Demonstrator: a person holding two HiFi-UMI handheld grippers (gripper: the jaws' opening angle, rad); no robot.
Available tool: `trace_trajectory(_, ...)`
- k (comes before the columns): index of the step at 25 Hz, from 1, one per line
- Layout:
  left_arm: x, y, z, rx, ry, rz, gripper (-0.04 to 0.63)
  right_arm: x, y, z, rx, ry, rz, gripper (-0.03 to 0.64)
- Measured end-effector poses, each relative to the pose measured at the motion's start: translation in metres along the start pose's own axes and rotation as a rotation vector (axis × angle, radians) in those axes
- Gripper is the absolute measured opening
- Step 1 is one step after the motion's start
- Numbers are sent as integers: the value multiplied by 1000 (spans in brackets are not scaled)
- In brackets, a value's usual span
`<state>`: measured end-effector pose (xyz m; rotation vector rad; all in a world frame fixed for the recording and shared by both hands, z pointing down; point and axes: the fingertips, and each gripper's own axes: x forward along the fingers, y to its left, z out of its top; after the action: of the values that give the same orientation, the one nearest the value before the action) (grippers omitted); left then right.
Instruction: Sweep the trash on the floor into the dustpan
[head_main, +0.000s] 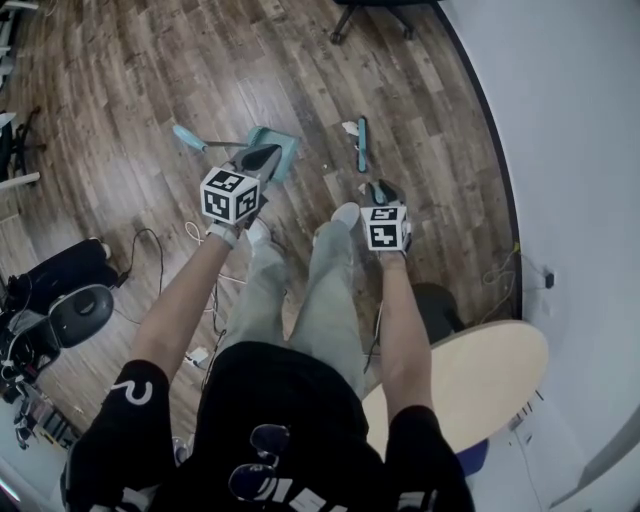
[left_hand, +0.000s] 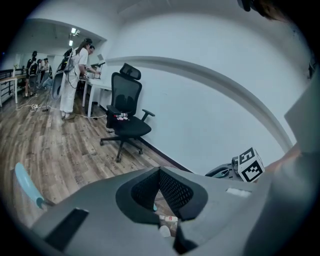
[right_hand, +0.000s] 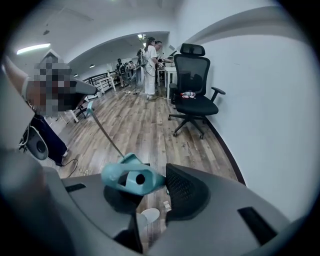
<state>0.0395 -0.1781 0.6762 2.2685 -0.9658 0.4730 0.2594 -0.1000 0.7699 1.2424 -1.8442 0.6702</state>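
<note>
Right gripper (right_hand: 147, 195) is clamping the teal grip of the broom handle (right_hand: 131, 176), its jaws closing narrowly on that grip. Left gripper (left_hand: 160, 171) is holding nothing, with its jaw tips meeting and only floor showing in the gap behind them.

In the head view, the trash (head_main: 350, 128), a small white scrap, is lying on the wood floor (head_main: 150, 60) just left of the broom head (head_main: 362, 143), which is resting there beyond the right gripper. The teal dustpan (head_main: 275, 148) is sitting to the left of the scrap, partly under the left gripper, and its long handle (head_main: 188, 138) is leaning out to the left. More small pale bits are showing on the floor through the gaps between both sets of jaws.

The person's white shoe (head_main: 346, 213) is standing near the broom. A black office chair (right_hand: 195, 97) is standing farther off by the white wall (head_main: 560, 150), and people (right_hand: 150, 62) are standing at desks at the far end. A pale round table (head_main: 480, 375) is sitting near on the right, with cables (head_main: 150, 240) trailing on the near left.
</note>
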Motion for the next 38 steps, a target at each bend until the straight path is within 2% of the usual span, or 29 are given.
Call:
trace_trajectory(6,-24,9,-17,2,8,-4,-3,-2,33,-9,-36,8,9,92)
trace_trajectory(17,-53,16,-39,27,25,-40,-3,-13,85,-25,1,-5,22,92)
trace_trajectory(27,-92,42,-43,51,22,-54,-3,-19,144,-30,0,3,46,92)
trace_trajectory(34,-128,67,-47,53,-5,-44,-3,-14,195,-25,28,-4,49,92)
trace_trajectory(38,-148,83,-54,48,-12,-26,-3,-9,218,-19,90,-15,41,92)
